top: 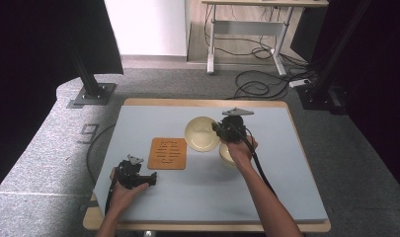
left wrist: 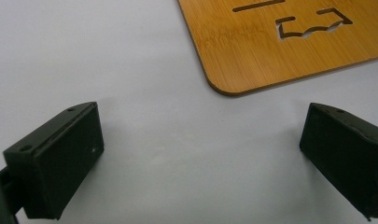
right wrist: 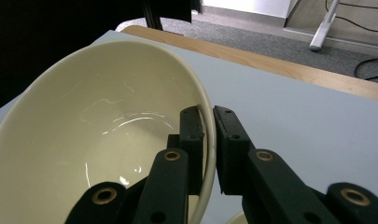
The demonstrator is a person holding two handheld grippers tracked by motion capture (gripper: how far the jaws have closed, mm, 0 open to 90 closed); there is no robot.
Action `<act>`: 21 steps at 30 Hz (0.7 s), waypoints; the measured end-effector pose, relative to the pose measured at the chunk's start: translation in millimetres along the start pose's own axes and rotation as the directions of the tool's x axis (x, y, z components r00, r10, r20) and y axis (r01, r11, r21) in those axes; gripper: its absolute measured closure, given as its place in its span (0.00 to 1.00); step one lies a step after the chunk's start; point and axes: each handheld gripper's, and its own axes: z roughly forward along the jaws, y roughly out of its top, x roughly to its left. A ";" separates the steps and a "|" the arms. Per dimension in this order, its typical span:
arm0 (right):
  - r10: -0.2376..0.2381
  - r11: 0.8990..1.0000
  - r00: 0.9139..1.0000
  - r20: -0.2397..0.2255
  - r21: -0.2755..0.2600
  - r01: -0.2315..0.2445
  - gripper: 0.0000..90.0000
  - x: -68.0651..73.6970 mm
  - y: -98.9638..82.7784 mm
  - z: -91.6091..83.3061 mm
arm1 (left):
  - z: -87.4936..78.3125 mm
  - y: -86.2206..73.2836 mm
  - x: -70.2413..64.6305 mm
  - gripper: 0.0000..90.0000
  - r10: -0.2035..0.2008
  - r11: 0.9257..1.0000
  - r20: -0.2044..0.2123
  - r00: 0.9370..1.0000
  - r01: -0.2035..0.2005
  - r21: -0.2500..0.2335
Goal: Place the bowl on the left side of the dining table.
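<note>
My right gripper (top: pixel 220 131) is shut on the rim of a cream bowl (top: pixel 201 133), one jaw inside the wall and one outside. In the right gripper view the bowl (right wrist: pixel 98 140) is tilted, its rim pinched by the right gripper (right wrist: pixel 209 140). A second cream bowl (top: pixel 226 154) sits on the mat beneath that hand. A bamboo trivet (top: pixel 168 153) with cut-out slots lies flat left of the bowls. My left gripper (top: pixel 150 178) rests low at the trivet's near left corner. In the left gripper view the left gripper (left wrist: pixel 200 154) stands open and holds nothing, short of the trivet (left wrist: pixel 280 46).
The table (top: pixel 202 102) has a wooden rim and a pale blue mat (top: pixel 197 192) covering it. Black frame posts stand at the back left (top: pixel 91 84) and back right. Cables (top: pixel 257 86) and a desk lie on the floor beyond.
</note>
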 end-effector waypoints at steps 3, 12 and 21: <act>-0.001 1.000 1.000 -0.004 -0.001 0.001 0.92 1.5 0.5 1.9 | -0.1 -0.2 0.0 0.00 0.001 1.000 0.000 1.000 -0.001 -0.001; 0.004 1.000 1.000 -0.013 -0.002 -0.004 0.92 4.6 0.9 7.0 | -0.1 -0.2 0.0 0.00 0.001 1.000 0.000 1.000 -0.001 -0.001; -0.002 1.000 1.000 -0.022 0.004 0.002 0.92 10.8 -0.2 14.4 | -0.1 -0.2 0.0 0.00 0.001 1.000 0.001 1.000 -0.001 -0.001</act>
